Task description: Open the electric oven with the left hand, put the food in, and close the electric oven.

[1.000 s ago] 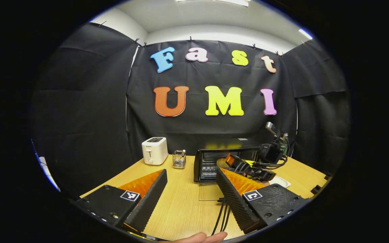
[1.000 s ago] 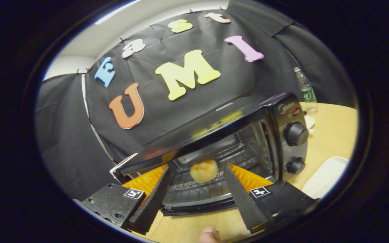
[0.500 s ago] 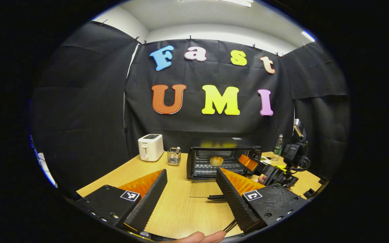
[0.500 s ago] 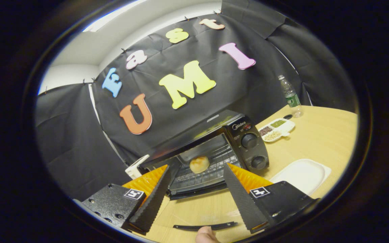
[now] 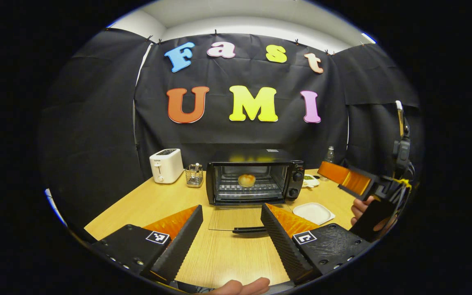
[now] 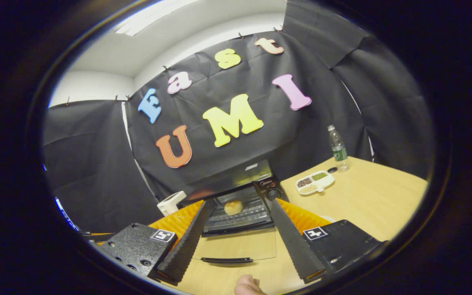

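Nearest the lens in the left gripper view, the left gripper (image 5: 230, 229) is hovering low over the wooden table (image 5: 158, 205) with its fingers spread wide and nothing between them; it is pointing straight at the door handle (image 5: 249, 230), which reads as a lineup for the closing lift. The glass oven door (image 5: 236, 217) is lying folded down flat toward the viewer, hinged at the oven's foot, so the handle is sitting at the near edge. Off to the side, the right gripper (image 5: 352, 184) is being held up and away from the oven mouth by a hand (image 5: 361, 209), probably to leave the door's swing free. In the right gripper view its own fingers (image 6: 291, 241) are likewise standing wide apart and empty. A white plate (image 5: 314, 212), bare, is resting just beside the open door, likely where the food came from. Beyond, the electric oven (image 5: 254, 176) is standing open with the bun (image 5: 246, 179) sitting on the wire rack (image 5: 248, 189) inside, so the loading step appears done and only closing remains. Farther back, a white toaster (image 5: 165, 165) and a wire holder (image 5: 194, 175) are standing near the wall, with a bottle (image 6: 337, 148) and a divided dish (image 6: 314, 182) on the far side.
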